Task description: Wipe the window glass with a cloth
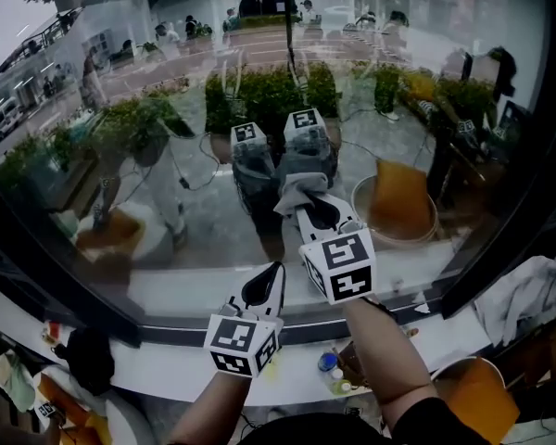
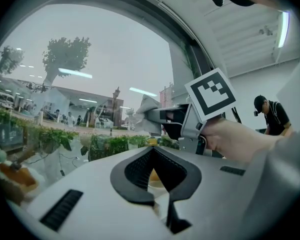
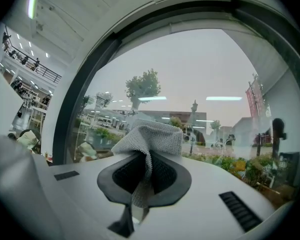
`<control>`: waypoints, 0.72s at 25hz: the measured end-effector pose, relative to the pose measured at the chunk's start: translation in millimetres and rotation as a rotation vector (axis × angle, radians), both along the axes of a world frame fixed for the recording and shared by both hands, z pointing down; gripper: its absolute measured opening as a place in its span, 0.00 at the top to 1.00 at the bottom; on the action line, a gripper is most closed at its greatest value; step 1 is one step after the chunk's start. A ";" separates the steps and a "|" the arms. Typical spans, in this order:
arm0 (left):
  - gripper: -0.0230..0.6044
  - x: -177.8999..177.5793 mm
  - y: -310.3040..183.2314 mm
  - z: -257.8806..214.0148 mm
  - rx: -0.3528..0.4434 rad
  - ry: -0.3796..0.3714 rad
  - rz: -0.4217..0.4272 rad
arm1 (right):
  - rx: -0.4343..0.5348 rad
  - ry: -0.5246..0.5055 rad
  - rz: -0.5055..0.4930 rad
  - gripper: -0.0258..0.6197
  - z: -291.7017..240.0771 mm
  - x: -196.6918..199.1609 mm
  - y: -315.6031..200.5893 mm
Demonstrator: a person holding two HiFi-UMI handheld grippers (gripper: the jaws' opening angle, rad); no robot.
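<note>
The window glass point(image 1: 148, 100) fills the upper head view and mirrors both grippers. My right gripper point(image 1: 317, 213) is raised close to the pane and shut on a grey mesh cloth point(image 1: 299, 191); I cannot tell if the cloth touches the glass. In the right gripper view the cloth point(image 3: 151, 134) bunches out from between the jaws of the right gripper point(image 3: 144, 173). My left gripper point(image 1: 265, 287) is lower, near the sill, shut with nothing in it. The left gripper view shows the left gripper point(image 2: 156, 173) with jaws together, and the right gripper point(image 2: 165, 119) with the cloth point(image 2: 146, 106) up ahead.
A black window frame point(image 1: 500, 239) runs along the bottom and right of the pane. Below lies a white sill point(image 1: 167, 355). A white rag point(image 1: 528, 290), an orange bucket point(image 1: 473, 387) and small bottles point(image 1: 334, 367) lie lower right. A person point(image 2: 272, 116) stands behind at the right.
</note>
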State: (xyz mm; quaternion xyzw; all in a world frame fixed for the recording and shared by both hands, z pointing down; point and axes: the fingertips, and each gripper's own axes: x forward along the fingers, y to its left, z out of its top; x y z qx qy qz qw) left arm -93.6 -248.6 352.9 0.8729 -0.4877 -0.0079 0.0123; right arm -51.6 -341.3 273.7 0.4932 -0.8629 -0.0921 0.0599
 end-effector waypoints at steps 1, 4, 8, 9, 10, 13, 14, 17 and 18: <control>0.95 3.2 -0.4 -0.4 0.001 0.000 0.005 | -0.001 0.000 0.008 0.90 0.2 5.2 -0.5; 0.95 7.6 0.7 -0.6 0.003 0.006 0.022 | -0.004 0.003 0.032 0.90 0.8 15.7 -0.1; 0.95 15.3 4.5 -2.6 0.006 0.011 0.050 | -0.002 0.013 0.067 0.90 -1.7 29.9 2.9; 0.95 21.3 4.9 -3.2 0.006 0.011 0.057 | -0.002 0.014 0.076 0.90 -2.7 37.6 3.2; 0.95 30.6 4.5 -3.6 0.006 0.011 0.062 | -0.002 0.014 0.083 0.90 -3.3 48.5 2.7; 0.95 70.9 0.0 -2.8 0.004 0.006 0.074 | -0.005 0.011 0.099 0.90 -1.3 92.6 -2.4; 0.95 83.9 -1.6 -2.1 0.003 0.004 0.077 | -0.007 0.010 0.103 0.90 -0.2 106.6 -4.1; 0.95 111.2 -3.4 -1.2 0.001 -0.004 0.091 | -0.009 0.008 0.115 0.90 1.2 136.1 -6.4; 0.95 117.2 -3.3 -1.4 0.002 -0.006 0.095 | -0.008 0.008 0.120 0.90 1.0 143.2 -6.5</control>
